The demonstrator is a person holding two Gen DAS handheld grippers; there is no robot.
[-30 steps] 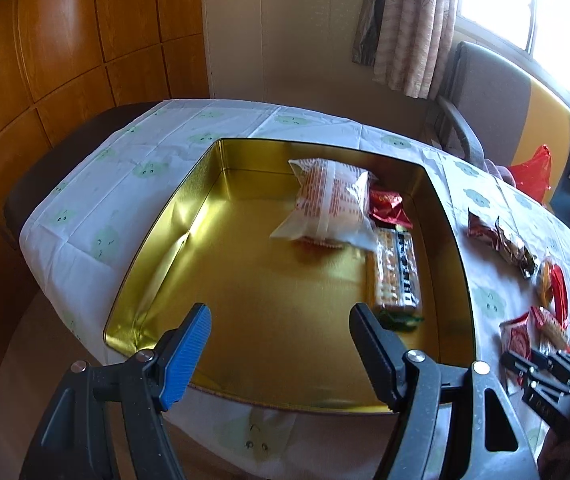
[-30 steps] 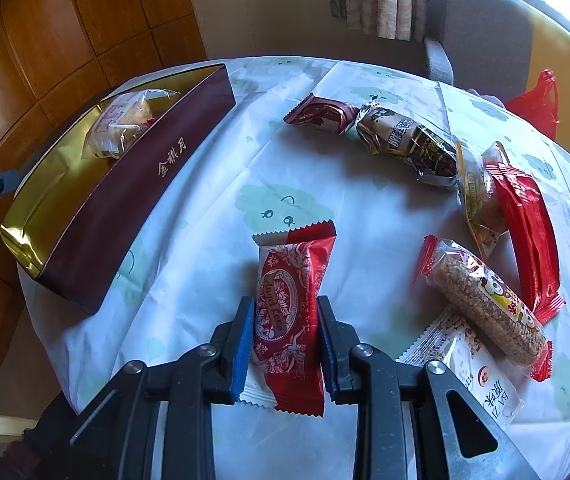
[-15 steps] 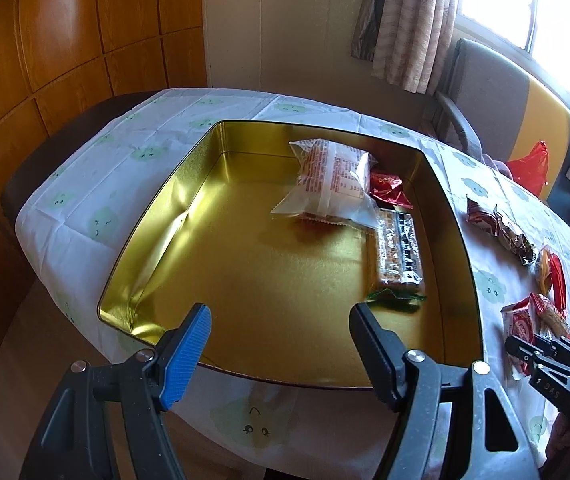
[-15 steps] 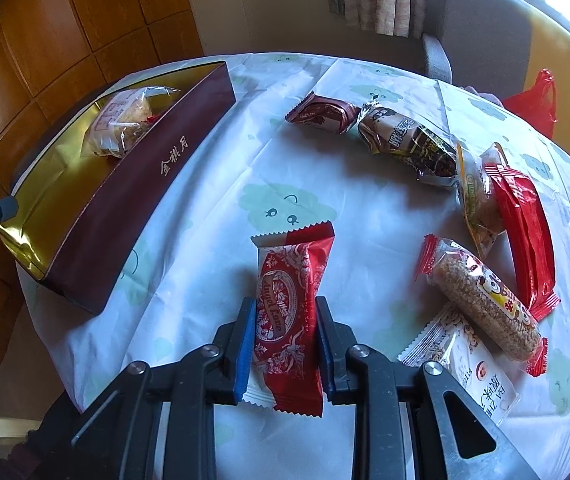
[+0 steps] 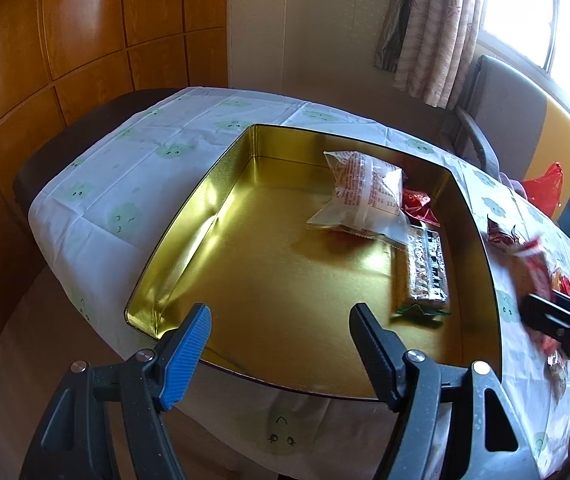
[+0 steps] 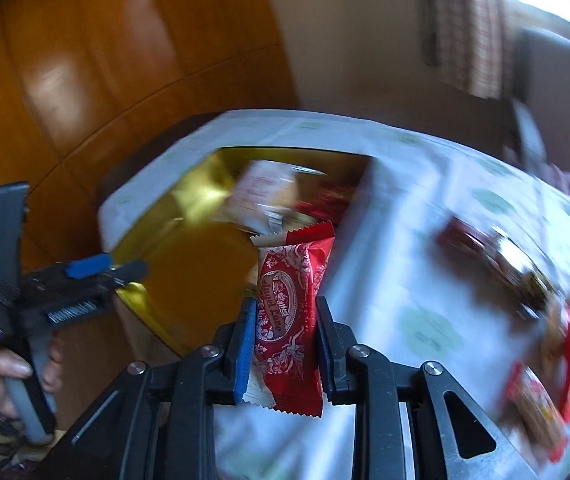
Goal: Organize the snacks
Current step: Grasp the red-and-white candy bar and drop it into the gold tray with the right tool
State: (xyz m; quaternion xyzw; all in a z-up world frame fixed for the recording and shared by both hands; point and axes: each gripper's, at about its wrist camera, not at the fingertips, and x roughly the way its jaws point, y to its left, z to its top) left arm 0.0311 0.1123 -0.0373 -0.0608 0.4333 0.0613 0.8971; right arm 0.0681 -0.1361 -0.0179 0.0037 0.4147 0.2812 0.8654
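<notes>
My right gripper (image 6: pixel 285 320) is shut on a red and white snack packet (image 6: pixel 291 304) and holds it up in the air beside the gold tin (image 6: pixel 201 264). It shows blurred at the right of the left wrist view (image 5: pixel 541 312). The gold tin (image 5: pixel 189 248) holds a clear bagged cake (image 5: pixel 365 196), a red packet (image 5: pixel 419 206) and a bar (image 5: pixel 425 272). My left gripper (image 5: pixel 281 332) is open and empty over the tin's near edge; it also shows in the right wrist view (image 6: pixel 105 268).
Several snack packets (image 6: pixel 525 276) lie on the white tablecloth (image 5: pixel 125 176) right of the tin. A chair (image 5: pixel 525 120) with a red bag (image 5: pixel 545 188) stands at the far right, under a window. Wood panelling is on the left.
My right gripper has lifted the red packet off the table and swung left toward the tin. My left gripper has drawn back and risen a little, still open.
</notes>
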